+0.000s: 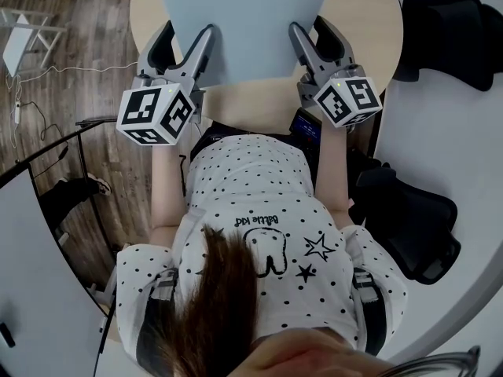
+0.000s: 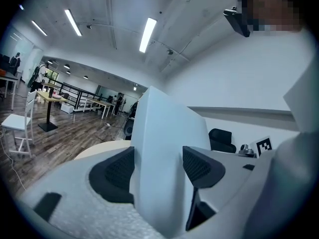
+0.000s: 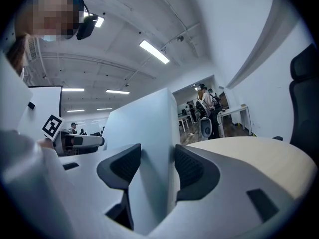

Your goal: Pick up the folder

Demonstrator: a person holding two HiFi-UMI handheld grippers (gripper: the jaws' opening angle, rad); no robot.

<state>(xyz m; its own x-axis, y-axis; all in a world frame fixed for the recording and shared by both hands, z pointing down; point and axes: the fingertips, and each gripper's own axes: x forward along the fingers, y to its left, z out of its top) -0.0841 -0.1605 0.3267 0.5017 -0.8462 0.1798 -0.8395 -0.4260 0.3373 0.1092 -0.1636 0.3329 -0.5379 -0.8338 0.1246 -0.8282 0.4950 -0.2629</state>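
Polka-dot shirt point(image 1: 259, 203) nearest, soft cloth. Beyond it, left tool point(image 1: 187, 31) and right tool point(image 1: 310, 26): grey moulded jaws, dark ribbed pads point(image 2: 119, 171). Each is clenched on the near edge of the folder point(image 1: 244, 22), which is smooth, pale blue, flat and stiff. The folder is held over the round, matte beige worktop point(image 1: 259, 100).
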